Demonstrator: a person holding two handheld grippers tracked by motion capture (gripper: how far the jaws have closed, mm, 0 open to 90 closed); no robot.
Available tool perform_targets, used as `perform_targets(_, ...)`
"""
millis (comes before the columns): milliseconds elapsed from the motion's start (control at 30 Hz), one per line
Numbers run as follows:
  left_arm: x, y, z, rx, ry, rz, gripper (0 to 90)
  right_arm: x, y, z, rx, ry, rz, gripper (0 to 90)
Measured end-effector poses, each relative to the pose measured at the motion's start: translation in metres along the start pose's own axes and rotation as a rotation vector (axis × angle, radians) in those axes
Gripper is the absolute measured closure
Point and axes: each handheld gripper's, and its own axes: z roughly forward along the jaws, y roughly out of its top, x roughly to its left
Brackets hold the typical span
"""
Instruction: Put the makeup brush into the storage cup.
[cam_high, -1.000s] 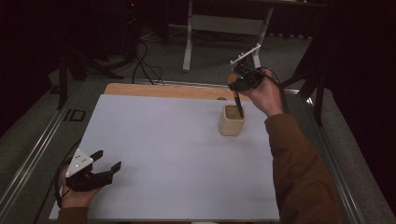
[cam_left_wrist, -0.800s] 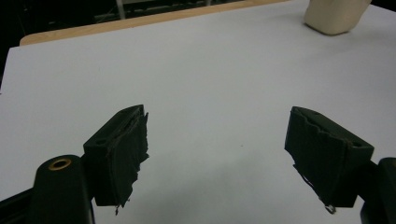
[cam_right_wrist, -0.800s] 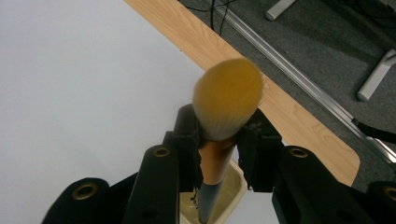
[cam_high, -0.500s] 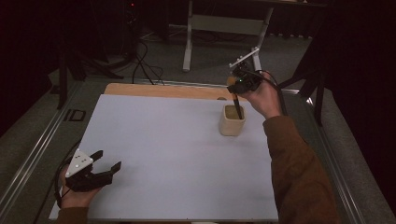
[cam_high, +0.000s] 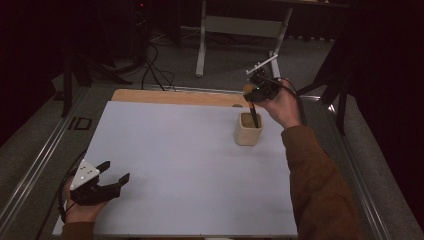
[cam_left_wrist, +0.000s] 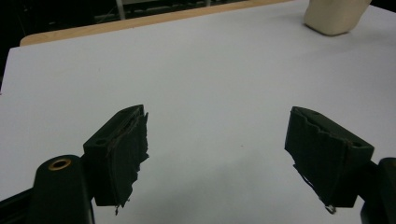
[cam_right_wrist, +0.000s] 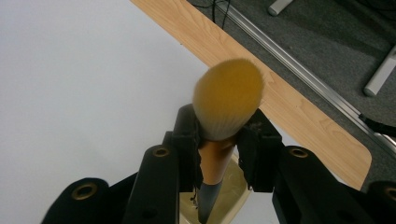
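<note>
The right gripper (cam_right_wrist: 218, 154) clamps a makeup brush (cam_right_wrist: 227, 100) by its ferrule, handle tip already inside the beige cup (cam_high: 248, 129) directly beneath; release appears the remaining step. The left gripper (cam_left_wrist: 233, 158) rests wide open and empty, well apart.

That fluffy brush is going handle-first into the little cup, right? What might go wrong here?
Two things, probably. The right gripper is shut on the brush near its bristles, with the handle already down in the cup. The cup is small and looks light, so a sideways nudge could tip it. The brush head also seems heavier than the thin handle, so once let go it may lean and pull the cup over. The left gripper rests open, far off, so it cannot steady anything.
</note>
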Motion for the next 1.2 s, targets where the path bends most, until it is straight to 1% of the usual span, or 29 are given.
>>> perform_targets(133,0.000,0.000,0.000,0.000,0.000,0.001,21.3,-0.001,-0.002,0.002,0.008,-0.001,-0.004,69.5)
perform_targets(467,0.000,0.000,0.000,0.000,-0.001,-0.001,21.3,-0.003,-0.004,0.001,0.014,0.000,-0.007,69.3)
perform_targets(533,0.000,0.000,0.000,0.000,-0.001,0.001,21.2,-0.003,-0.004,0.002,0.023,0.006,-0.007,68.7)
perform_targets(567,0.000,0.000,0.000,-0.001,-0.001,-0.001,21.2,-0.002,-0.005,0.003,0.029,0.012,-0.009,65.9)
perform_targets(600,0.000,0.000,0.000,0.000,-0.001,0.000,21.2,-0.003,-0.005,0.005,0.035,0.031,-0.024,55.6)
perform_targets(667,0.000,0.000,0.001,0.001,-0.002,0.001,21.2,0.000,-0.006,0.007,0.051,0.009,-0.033,42.8)
perform_targets(700,0.000,0.000,0.001,0.001,-0.001,0.001,21.2,0.001,-0.006,0.008,0.059,0.007,-0.029,39.3)
perform_targets(767,0.000,0.000,0.001,0.002,-0.001,0.002,21.2,0.002,-0.006,0.009,0.066,-0.002,-0.048,33.8)
perform_targets(867,0.000,0.000,0.001,0.001,-0.001,-0.001,21.0,0.003,-0.008,0.011,0.077,0.002,-0.063,30.1)
perform_targets(900,0.000,0.000,0.001,0.001,-0.001,0.001,20.9,0.003,-0.008,0.011,0.081,0.002,-0.065,30.4)
perform_targets(1133,0.000,0.000,0.001,-0.001,-0.001,-0.001,21.0,0.001,-0.012,0.011,0.089,0.001,-0.056,27.7)
perform_targets(1200,0.000,0.000,0.000,-0.001,-0.001,0.000,20.8,0.000,-0.013,0.010,0.082,0.000,-0.056,27.6)
